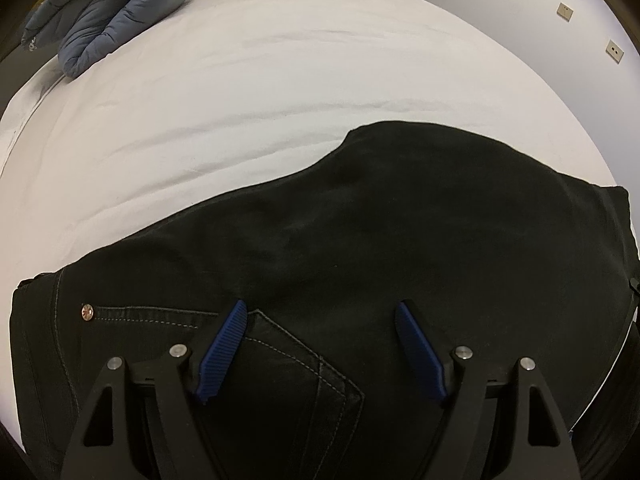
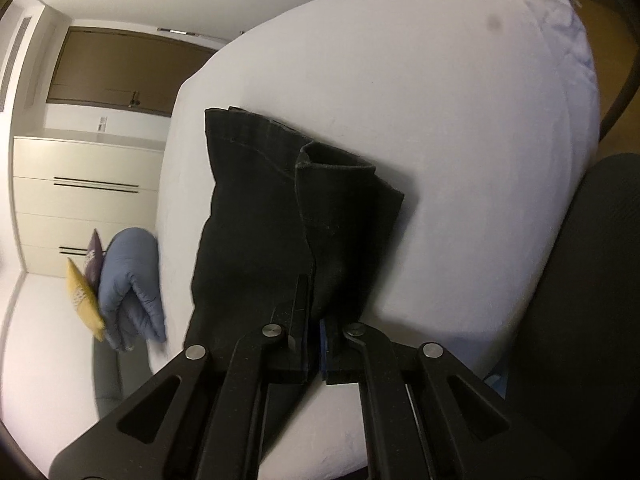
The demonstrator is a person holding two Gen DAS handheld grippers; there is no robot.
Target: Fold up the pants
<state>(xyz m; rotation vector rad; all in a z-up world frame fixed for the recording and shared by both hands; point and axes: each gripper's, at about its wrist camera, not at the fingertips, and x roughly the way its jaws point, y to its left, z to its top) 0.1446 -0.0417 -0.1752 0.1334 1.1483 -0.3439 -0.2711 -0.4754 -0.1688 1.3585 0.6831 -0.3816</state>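
Pants in right tongs, left tongs spread, no legible writing

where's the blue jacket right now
The blue jacket lies bunched at the far left edge of the bed in the left wrist view, well apart from the black pants.

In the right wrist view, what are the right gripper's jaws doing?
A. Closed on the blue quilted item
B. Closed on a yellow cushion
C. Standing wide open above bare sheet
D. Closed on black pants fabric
D: the right gripper has its jaws closed together with the black pants fabric running between them, while the blue quilted item lies apart at the left.
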